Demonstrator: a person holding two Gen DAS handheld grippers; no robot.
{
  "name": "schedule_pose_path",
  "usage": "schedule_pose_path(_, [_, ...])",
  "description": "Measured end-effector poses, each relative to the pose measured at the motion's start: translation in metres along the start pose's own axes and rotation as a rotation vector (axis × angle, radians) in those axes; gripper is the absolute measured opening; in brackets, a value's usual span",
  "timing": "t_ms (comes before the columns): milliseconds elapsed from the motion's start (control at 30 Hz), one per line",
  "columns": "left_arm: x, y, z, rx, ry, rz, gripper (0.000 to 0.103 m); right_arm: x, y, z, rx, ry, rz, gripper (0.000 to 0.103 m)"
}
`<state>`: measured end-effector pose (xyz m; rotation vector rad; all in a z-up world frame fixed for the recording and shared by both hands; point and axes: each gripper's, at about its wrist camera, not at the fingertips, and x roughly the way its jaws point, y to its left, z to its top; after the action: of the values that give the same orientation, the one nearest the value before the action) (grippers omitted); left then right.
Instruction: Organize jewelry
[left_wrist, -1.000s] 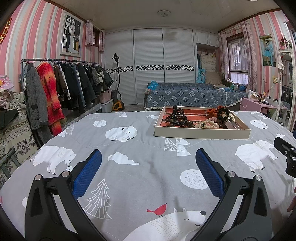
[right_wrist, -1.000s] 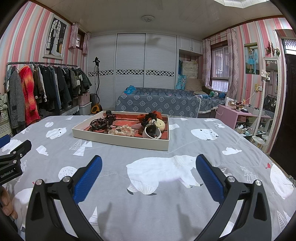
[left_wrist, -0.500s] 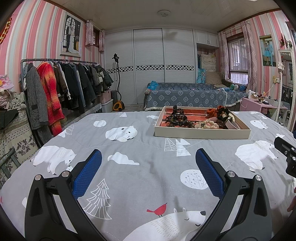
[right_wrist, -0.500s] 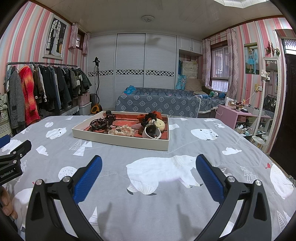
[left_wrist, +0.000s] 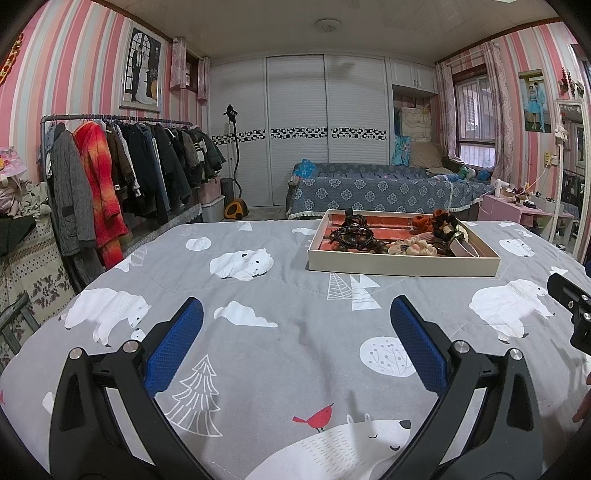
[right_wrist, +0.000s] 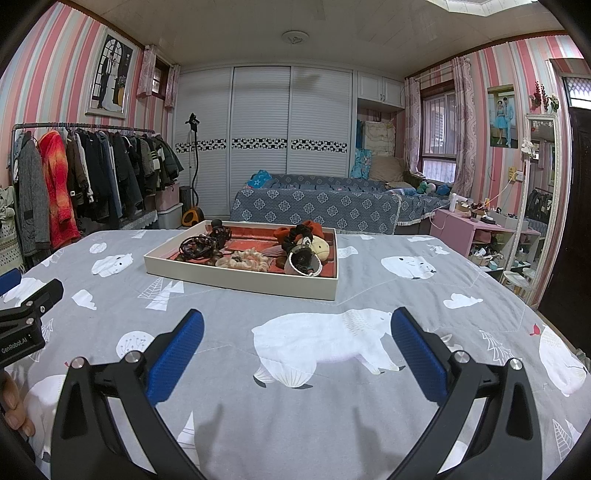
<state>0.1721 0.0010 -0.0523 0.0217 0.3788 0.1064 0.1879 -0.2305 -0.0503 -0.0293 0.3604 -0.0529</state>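
A shallow cream tray (left_wrist: 402, 267) with a red lining lies on the grey bear-print bedspread, ahead and to the right in the left wrist view. It also shows in the right wrist view (right_wrist: 240, 282), ahead and slightly left. It holds dark bead bracelets (right_wrist: 197, 246), a cream scrunchie (right_wrist: 243, 261), an orange and black hair tie (right_wrist: 295, 232) and a rolled pale band (right_wrist: 303, 260). My left gripper (left_wrist: 293, 343) is open and empty, low over the bedspread, well short of the tray. My right gripper (right_wrist: 293, 343) is open and empty too.
A clothes rack with coats (left_wrist: 110, 173) stands at the left. A second bed with a blue cover (left_wrist: 376, 190) lies beyond the tray. A pink side table (right_wrist: 476, 229) with clutter and a mirror stand at the right. The bedspread (right_wrist: 332, 406) spreads around the tray.
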Motion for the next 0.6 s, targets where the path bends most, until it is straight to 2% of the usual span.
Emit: schedule_pose_path(600, [0.002,-0.0022,-0.0001,-0.001,0.01,-0.014,0.098,-0.0001,0.0001,0.0,0.0,0.0,0.0,0.099])
